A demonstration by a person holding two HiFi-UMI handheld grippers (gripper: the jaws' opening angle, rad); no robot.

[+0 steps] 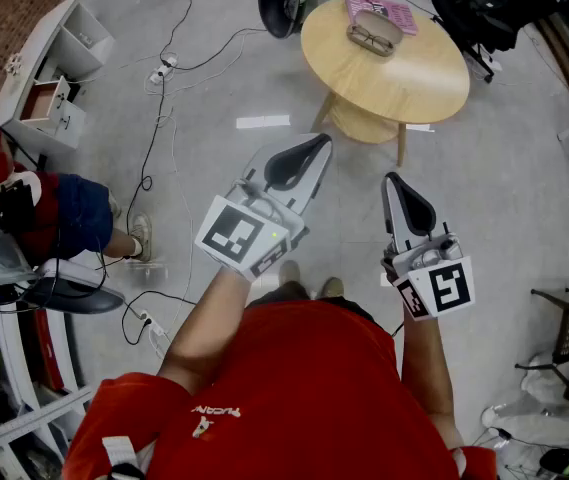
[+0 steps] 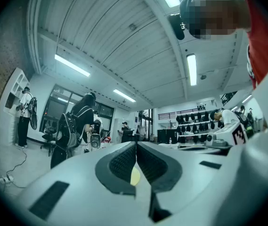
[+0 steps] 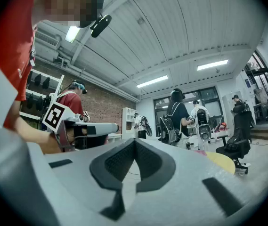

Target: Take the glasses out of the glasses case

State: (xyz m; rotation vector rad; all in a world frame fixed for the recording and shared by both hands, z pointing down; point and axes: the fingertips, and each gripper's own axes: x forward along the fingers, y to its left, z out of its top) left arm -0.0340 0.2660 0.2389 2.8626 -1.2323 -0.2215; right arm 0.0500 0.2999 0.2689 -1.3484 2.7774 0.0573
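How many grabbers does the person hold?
2: the left gripper at left, the right gripper at right, both shut, above the floor. None hidden.

Ahead: open floor runs from the left gripper and right gripper to the round worktop, which stands well apart from both.
Worktop: glasses case and pink booklet take its far edge; the near side is bare wood.
Left: cables, a white shelf unit and a seated person.
Right: black chair just beside the worktop.
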